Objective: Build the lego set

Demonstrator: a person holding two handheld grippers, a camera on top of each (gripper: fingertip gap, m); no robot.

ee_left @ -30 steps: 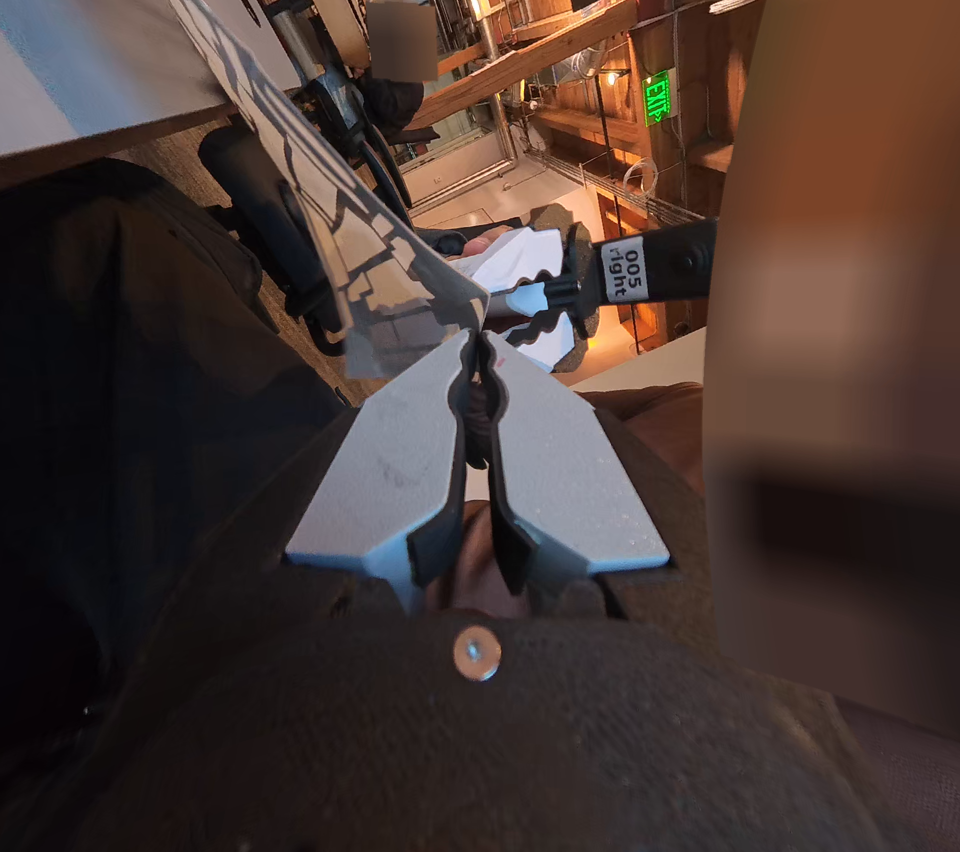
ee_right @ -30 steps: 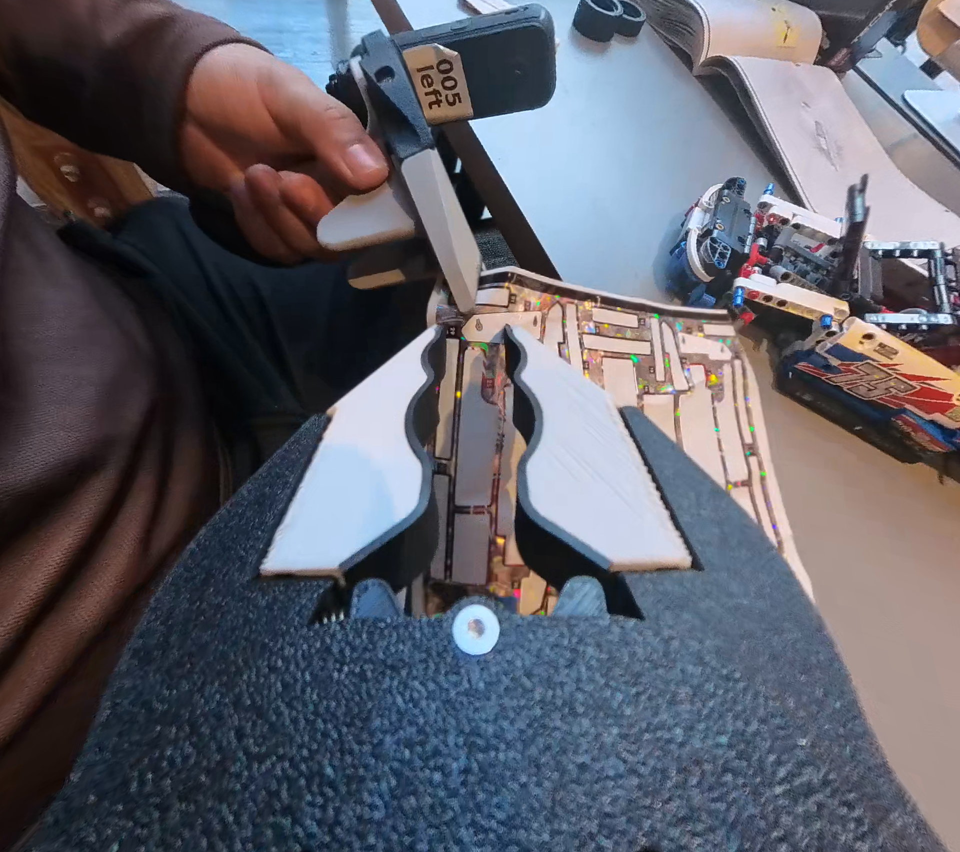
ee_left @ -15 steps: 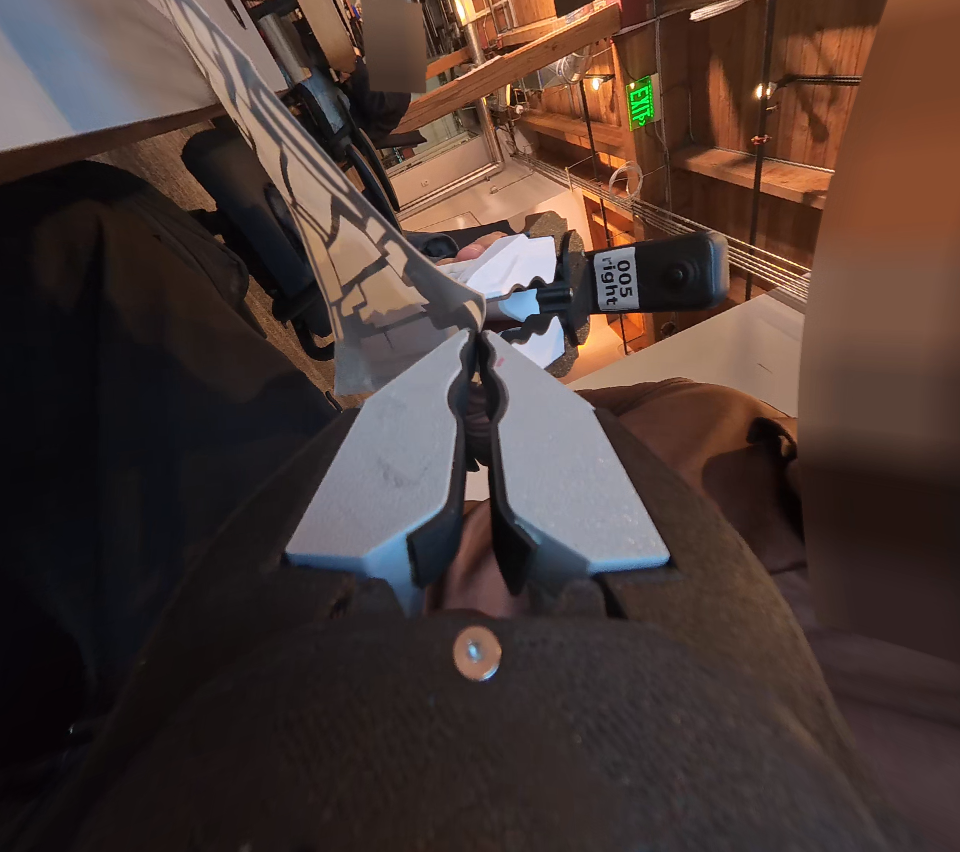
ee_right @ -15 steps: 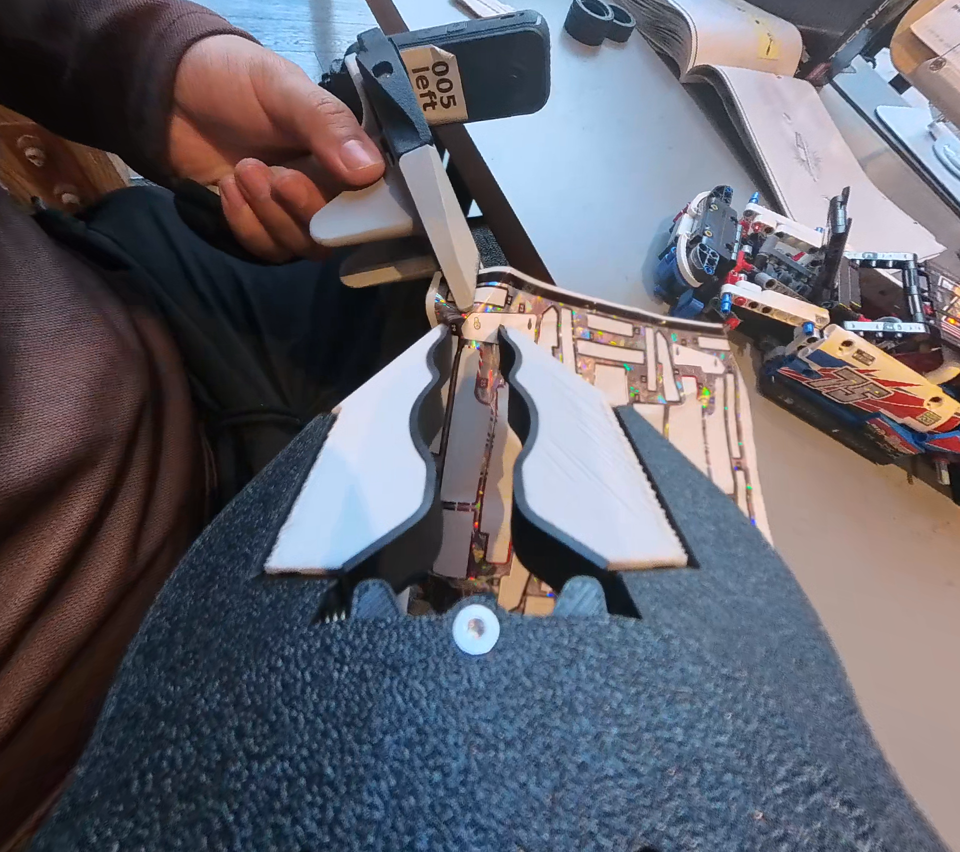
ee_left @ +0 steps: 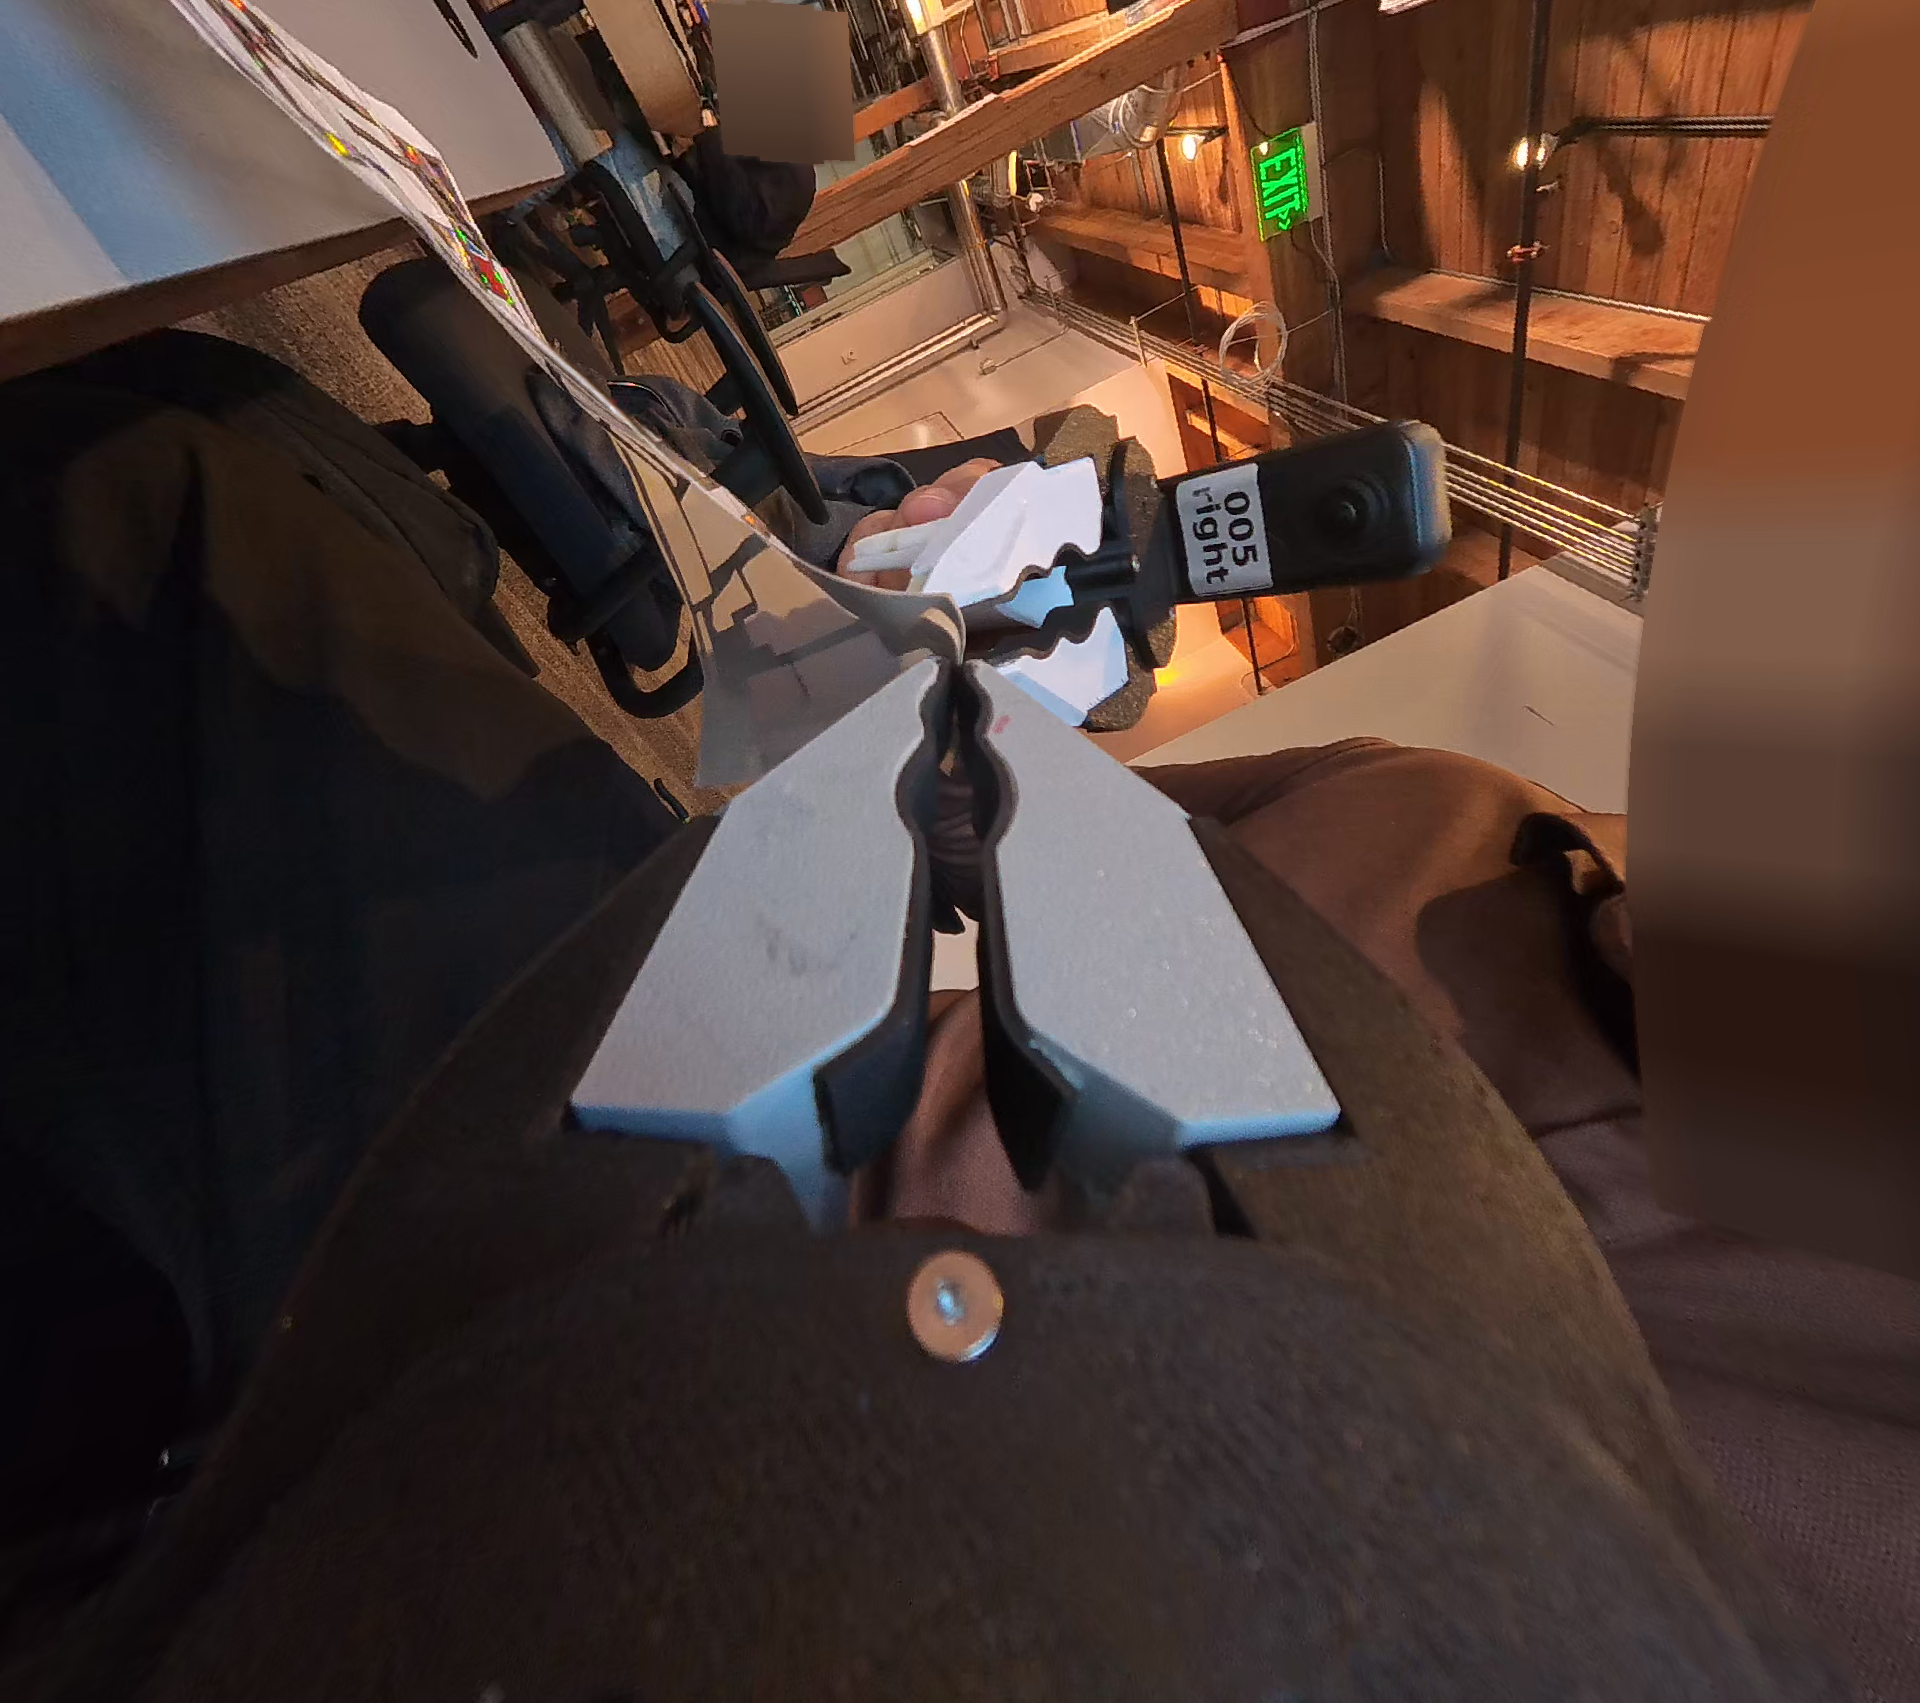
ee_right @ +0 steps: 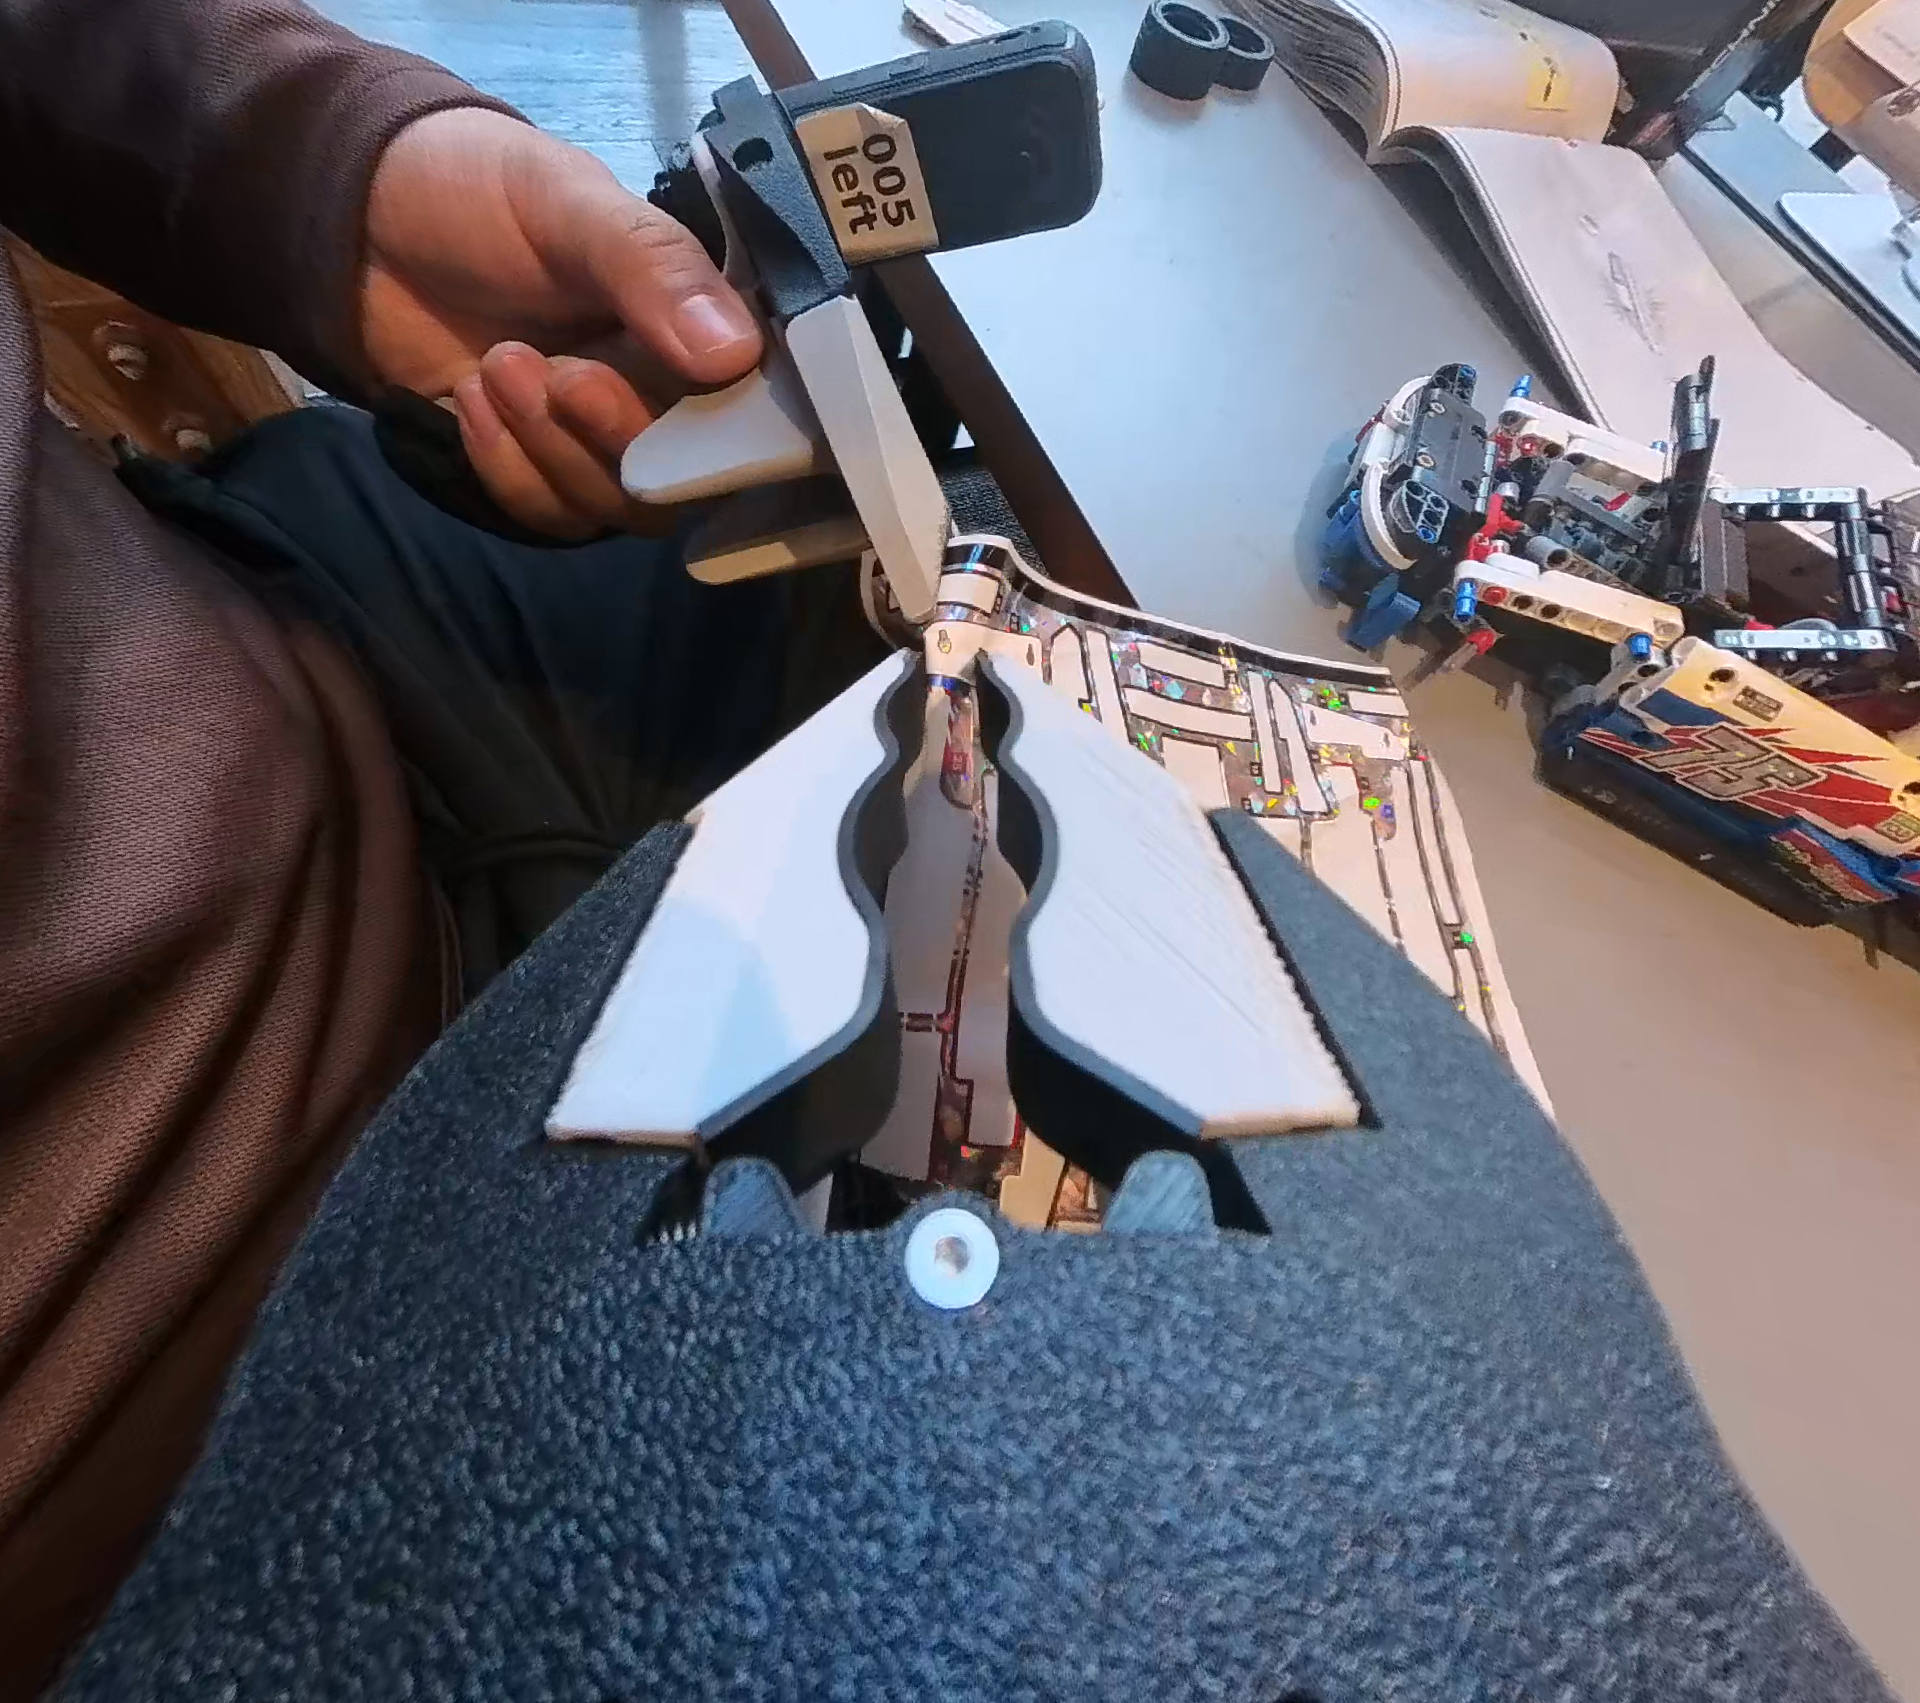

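Holographic foil glints on the sticker sheet (ee_right: 1226,718), which hangs off the near edge of the tabletop (ee_right: 1195,282). Your left gripper (ee_left: 948,677) is closed on the sheet's corner, pinching it. Your right gripper (ee_right: 951,666) is partly open, its tips straddling a narrow strip at that same corner; I cannot tell whether it grips anything. The lego car (ee_right: 1621,541) lies to the right, chassis and some printed panels assembled, loose tyres (ee_right: 1200,43) beyond, so wheels and stickers seem left. Your left hand (ee_right: 540,303) holds its gripper angled down from the far left.
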